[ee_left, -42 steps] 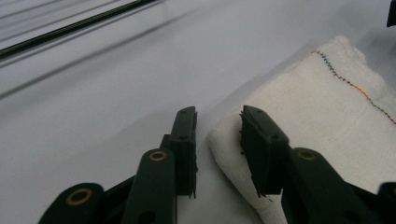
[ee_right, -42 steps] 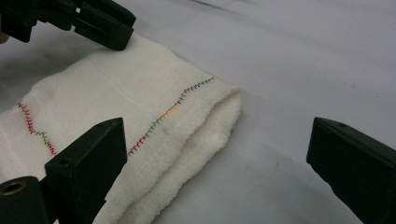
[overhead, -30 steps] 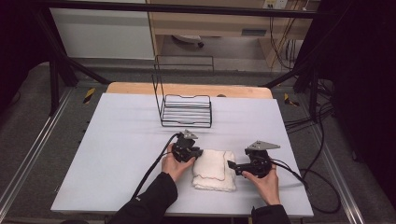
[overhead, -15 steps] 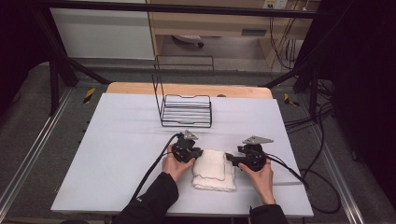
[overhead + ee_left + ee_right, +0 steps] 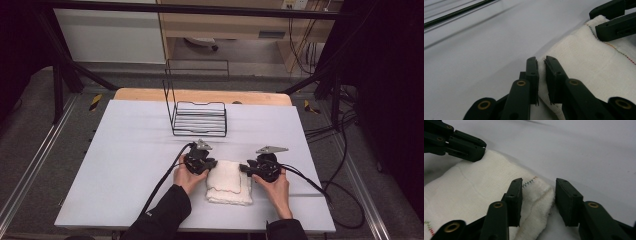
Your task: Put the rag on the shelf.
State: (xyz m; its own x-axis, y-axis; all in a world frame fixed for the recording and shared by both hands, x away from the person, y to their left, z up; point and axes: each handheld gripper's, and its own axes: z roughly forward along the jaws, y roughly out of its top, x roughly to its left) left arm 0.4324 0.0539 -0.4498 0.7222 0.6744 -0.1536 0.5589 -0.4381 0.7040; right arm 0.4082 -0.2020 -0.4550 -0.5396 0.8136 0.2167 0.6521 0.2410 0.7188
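Observation:
A folded white cloth point(image 5: 230, 181) with coloured stitching along its hem lies near the table's front edge. My left gripper point(image 5: 212, 164) is at the cloth's far left corner; in the left gripper view its jaws point(image 5: 541, 61) are pinched on the cloth's edge point(image 5: 584, 62) with a thin gap between them. At the far right corner sits my right gripper point(image 5: 243, 168). The right gripper view has its jaws point(image 5: 539, 181) open, with the cloth's folded corner point(image 5: 479, 185) lying between them. Both grippers are held low, just above the table.
A black wire rack point(image 5: 199, 119) stands at the back middle of the white table point(image 5: 125, 150). Black cables trail from both grippers, one off to the right point(image 5: 310, 182). A wooden board edge point(image 5: 150, 95) runs behind the table.
My right gripper has slid a little left and forward onto the cloth's far right corner. The left gripper has stayed at its corner.

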